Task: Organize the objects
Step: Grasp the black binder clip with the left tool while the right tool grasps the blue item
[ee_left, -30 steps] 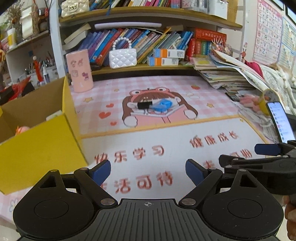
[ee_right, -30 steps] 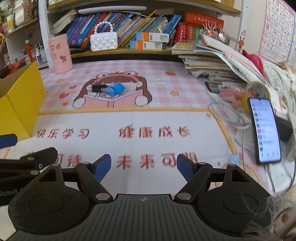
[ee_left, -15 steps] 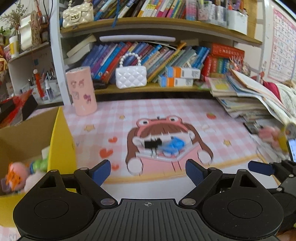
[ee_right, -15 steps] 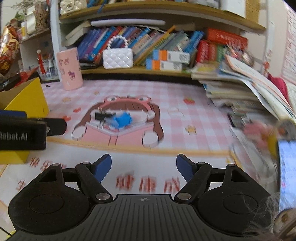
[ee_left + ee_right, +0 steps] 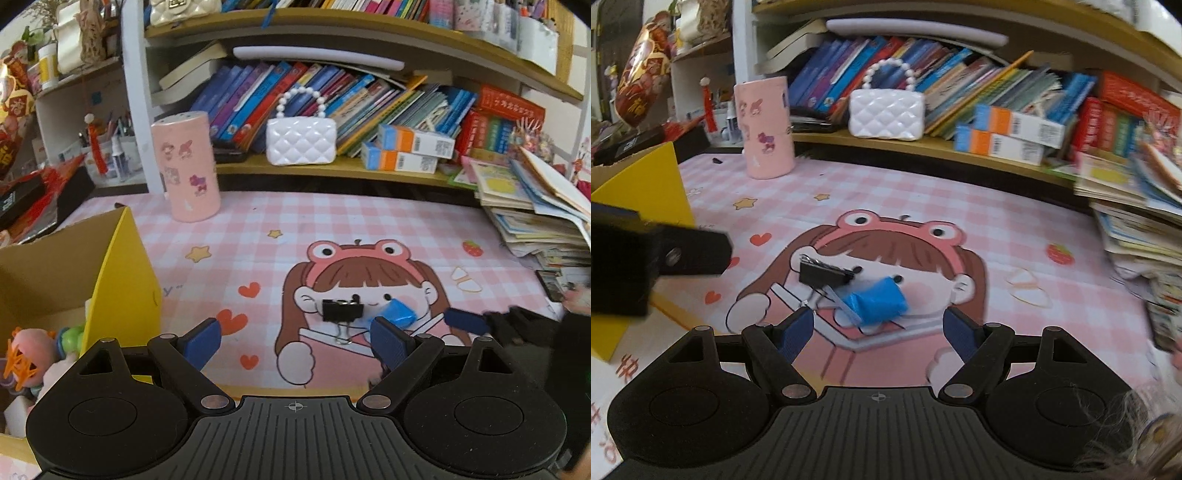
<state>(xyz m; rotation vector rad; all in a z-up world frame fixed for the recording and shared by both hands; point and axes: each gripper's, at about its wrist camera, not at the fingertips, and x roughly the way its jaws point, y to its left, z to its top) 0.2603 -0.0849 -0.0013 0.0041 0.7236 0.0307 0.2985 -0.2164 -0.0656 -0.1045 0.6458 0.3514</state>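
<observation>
A black binder clip [image 5: 341, 311] [image 5: 824, 275] and a small blue packet [image 5: 397, 312] [image 5: 877, 302] lie side by side on the cartoon desk mat [image 5: 280, 240]. My left gripper [image 5: 293, 341] is open and empty, just short of the clip. My right gripper [image 5: 877, 332] is open and empty, just short of the blue packet; one of its fingers [image 5: 466, 322] shows in the left wrist view. A yellow cardboard box [image 5: 122, 280] [image 5: 652, 184] with toys [image 5: 27, 363] inside stands at the left.
A pink tumbler [image 5: 186, 166] stands at the mat's back left. A white quilted purse [image 5: 301, 140], books and cartons sit on the low shelf behind. A stack of booklets [image 5: 535, 218] lies at the right, with a phone [image 5: 550, 290] beside it.
Both grippers have moved forward over the mat toward the clip and the blue packet, which now lie close in front of the fingers. Both stay open.
</observation>
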